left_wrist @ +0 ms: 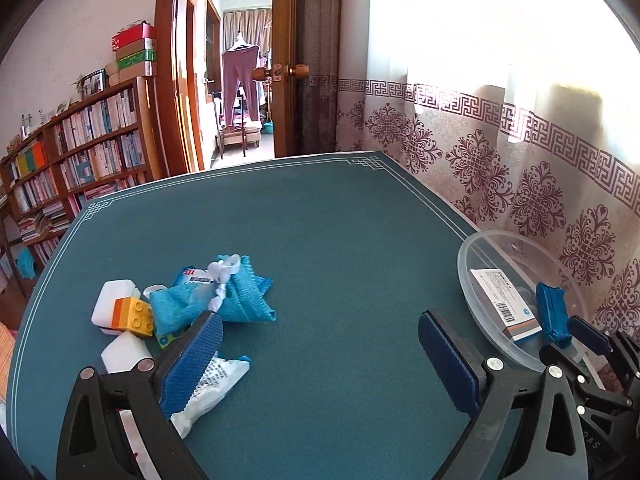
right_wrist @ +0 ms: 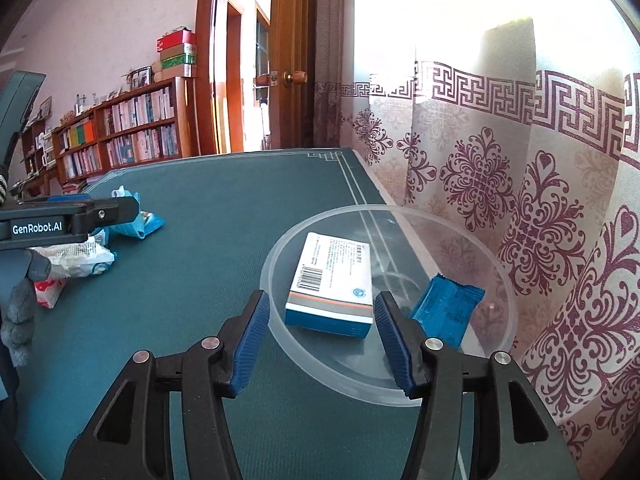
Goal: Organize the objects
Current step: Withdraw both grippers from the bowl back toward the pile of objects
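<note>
Two grippers work over a teal surface (left_wrist: 340,240). Left gripper (left_wrist: 320,344) stands wide apart with nothing between its pads, hovering above bare cloth; its left finger (left_wrist: 192,360) overlaps a white printed packet (left_wrist: 216,380) in the view. Right gripper (right_wrist: 318,328) is partly spread, its pads not pressing on anything, poised at the near rim of a clear plastic bowl (right_wrist: 496,264) that sits at the surface's right edge, beside the patterned curtain (right_wrist: 540,200).

Inside the bowl lie two things. A white medicine box (right_wrist: 332,280) with a barcode and an orange-and-blue band lies flat, its long axis running from the near rim toward the far side, banded end nearest the right gripper. Just right of it, a blue snack wrapper (right_wrist: 448,312) leans against the bowl's wall, tilted, its crimped end up and to the right.

Further left, well apart from the bowl, sits a loose pile: a blue mesh pouch (left_wrist: 224,300), a yellow-and-orange toy brick (left_wrist: 136,316), and white blocks (left_wrist: 112,304).
</note>
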The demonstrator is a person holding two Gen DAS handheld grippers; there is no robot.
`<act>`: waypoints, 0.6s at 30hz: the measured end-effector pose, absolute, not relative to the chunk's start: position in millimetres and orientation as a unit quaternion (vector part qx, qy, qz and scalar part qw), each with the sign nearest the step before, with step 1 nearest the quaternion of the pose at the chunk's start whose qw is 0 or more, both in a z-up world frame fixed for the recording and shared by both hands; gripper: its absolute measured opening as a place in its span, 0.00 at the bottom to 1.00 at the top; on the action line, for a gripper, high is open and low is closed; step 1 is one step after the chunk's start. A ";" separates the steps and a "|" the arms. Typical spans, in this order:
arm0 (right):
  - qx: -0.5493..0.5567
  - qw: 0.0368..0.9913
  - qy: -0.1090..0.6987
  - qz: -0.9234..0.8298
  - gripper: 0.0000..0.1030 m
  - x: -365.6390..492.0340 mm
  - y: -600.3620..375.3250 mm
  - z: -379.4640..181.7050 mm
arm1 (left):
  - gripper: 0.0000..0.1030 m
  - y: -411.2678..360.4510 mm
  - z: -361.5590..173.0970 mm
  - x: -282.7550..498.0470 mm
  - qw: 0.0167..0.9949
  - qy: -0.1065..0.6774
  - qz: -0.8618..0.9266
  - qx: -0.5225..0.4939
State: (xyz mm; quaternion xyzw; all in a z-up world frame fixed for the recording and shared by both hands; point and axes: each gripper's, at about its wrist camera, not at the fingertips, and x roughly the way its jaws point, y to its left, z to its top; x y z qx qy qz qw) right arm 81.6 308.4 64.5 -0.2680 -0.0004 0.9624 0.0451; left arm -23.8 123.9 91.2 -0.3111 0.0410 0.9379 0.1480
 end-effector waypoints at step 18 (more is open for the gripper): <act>-0.361 -0.119 0.075 0.922 0.62 34.9 225.0 53.5 | 0.99 -1.2 86.2 -20.2 0.041 -0.012 0.947 -0.318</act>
